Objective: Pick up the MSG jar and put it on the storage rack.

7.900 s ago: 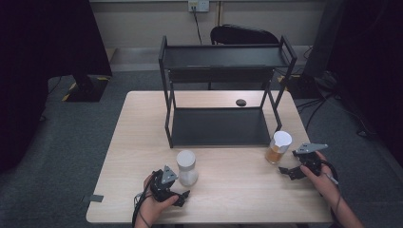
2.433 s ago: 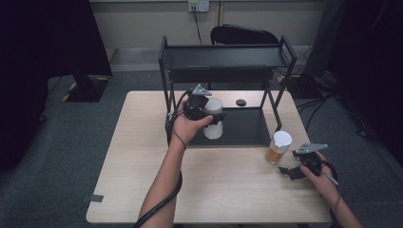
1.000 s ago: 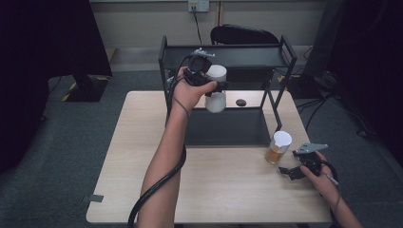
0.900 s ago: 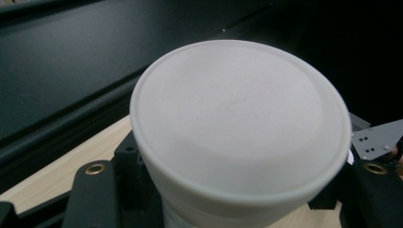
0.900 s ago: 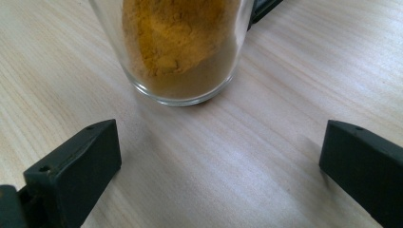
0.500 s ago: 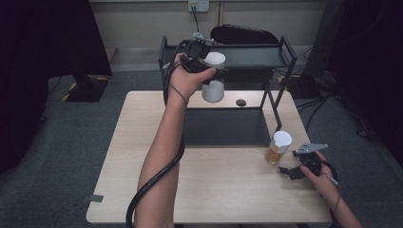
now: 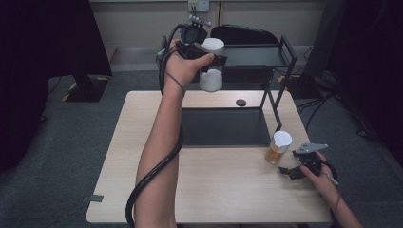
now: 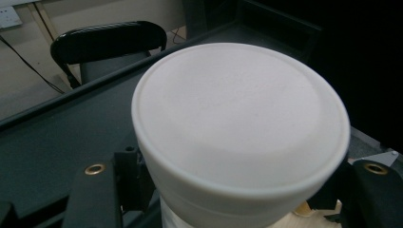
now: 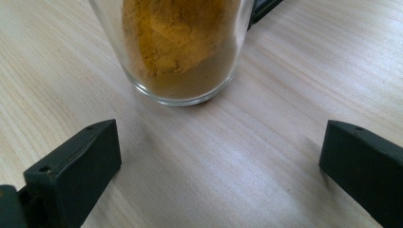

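Observation:
A white-lidded jar (image 7: 211, 66) hangs in the air at the height of the black rack's top shelf (image 7: 256, 54), with my left gripper (image 7: 202, 53) shut on it just below the lid. From the left gripper view the white lid (image 8: 240, 118) sits between the two black jaws, the shelf surface behind it. A second jar (image 7: 278, 147) with a white lid and orange-brown powder stands on the wooden table (image 7: 142, 190) at the right. My right gripper (image 7: 291, 172) rests open just in front of that jar (image 9: 183, 47), jaws wide apart and touching nothing.
The black two-level rack (image 7: 223, 126) stands at the back middle of the table, its lower shelf bare. A small dark round object (image 7: 241, 102) lies on the table behind the rack. A black chair (image 7: 247, 35) stands beyond the table.
My left gripper has lifted the white-lidded jar from the table's front, up past the lower shelf to the top shelf's height. The right gripper and its jar have stayed put.

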Motion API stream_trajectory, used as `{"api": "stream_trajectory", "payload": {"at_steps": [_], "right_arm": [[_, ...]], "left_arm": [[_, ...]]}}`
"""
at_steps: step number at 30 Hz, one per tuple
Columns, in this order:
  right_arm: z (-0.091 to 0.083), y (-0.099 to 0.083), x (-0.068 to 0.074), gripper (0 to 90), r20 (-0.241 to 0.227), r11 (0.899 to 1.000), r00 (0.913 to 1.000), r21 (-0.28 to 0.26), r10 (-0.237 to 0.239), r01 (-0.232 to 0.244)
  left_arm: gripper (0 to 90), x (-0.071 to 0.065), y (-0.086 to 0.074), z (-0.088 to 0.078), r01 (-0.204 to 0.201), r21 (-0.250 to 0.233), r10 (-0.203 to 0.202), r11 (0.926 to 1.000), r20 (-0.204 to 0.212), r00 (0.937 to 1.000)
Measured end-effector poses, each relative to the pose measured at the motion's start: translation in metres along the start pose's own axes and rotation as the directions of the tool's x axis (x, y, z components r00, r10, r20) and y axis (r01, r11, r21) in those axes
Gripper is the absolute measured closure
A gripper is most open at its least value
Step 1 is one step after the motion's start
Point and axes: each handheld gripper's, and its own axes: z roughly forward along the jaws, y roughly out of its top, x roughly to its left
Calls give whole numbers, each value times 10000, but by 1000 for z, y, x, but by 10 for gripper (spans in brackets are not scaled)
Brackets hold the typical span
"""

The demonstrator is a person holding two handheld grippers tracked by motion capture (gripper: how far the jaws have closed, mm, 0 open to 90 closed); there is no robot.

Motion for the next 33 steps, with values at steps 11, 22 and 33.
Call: {"api": "stream_trajectory", "payload": {"at_steps": [11,22,33], "right_arm": [[0,0,0,0,-1,10000,10000,-4,-4,4],[0,0,0,0,1,10000,10000,2,-7,7],[0,0,0,0,0,10000,10000,-3,-6,6]], "left_arm": [[341,-2,20,-8,-45,-183,39,9998,-301,9995],[339,-3,36,-8,-39,-329,22,9995,-509,9987],[338,-2,48,5,-187,-521,139,9985,-919,9957]]}}
